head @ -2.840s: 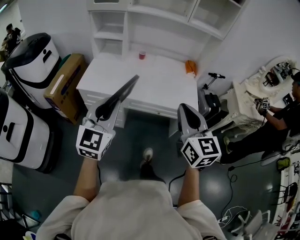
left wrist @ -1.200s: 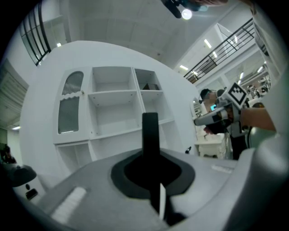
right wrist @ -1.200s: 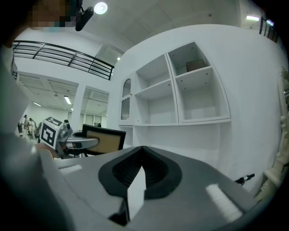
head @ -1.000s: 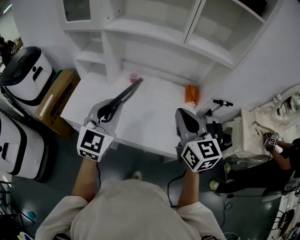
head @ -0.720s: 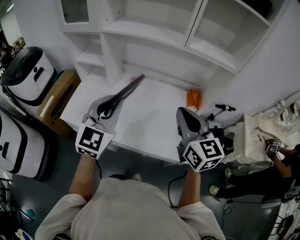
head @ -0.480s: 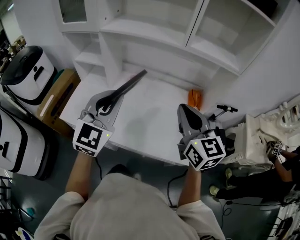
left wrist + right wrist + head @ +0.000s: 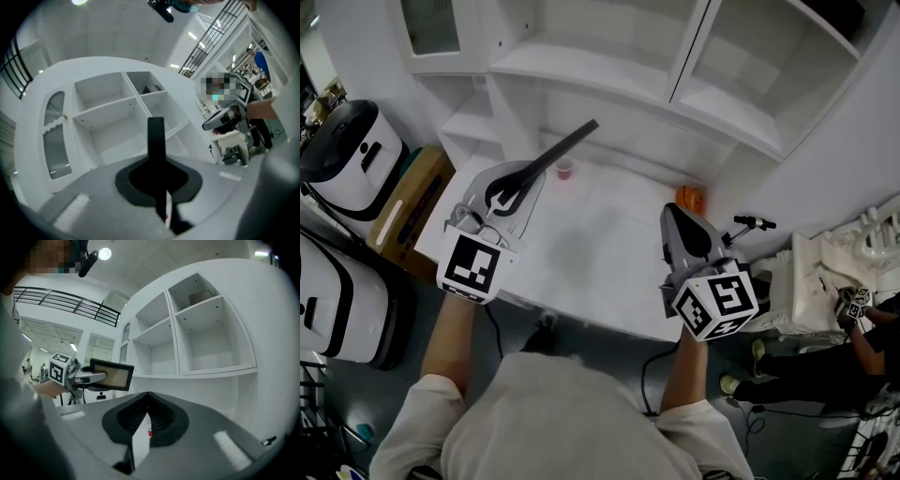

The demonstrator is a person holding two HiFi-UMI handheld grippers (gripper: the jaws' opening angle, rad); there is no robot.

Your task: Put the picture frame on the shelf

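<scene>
Black-rimmed, with a flat tan panel inside, the picture frame (image 7: pixel 111 375) is a thin rectangle, and only the right gripper view shows us that face. In the head view and the left gripper view we see only its narrow dark edge, a slim bar pointing towards the shelf unit (image 7: pixel 609 75). The left gripper (image 7: pixel 517 185) has its jaws clamped on one end of the frame and holds it in the air in front of the shelf unit's open compartments, apart from the boards. The right gripper (image 7: pixel 147 414) is beside it, also facing the shelf unit, with its jaws closed together on nothing. Below the shelf unit lies the white desk (image 7: pixel 581 262). Against the shelf unit's foot stand a small red cup (image 7: pixel 564 168) and, further right, an orange object (image 7: pixel 689 197). The head view shows both. The right gripper view catches only the cup, low between its jaws.
</scene>
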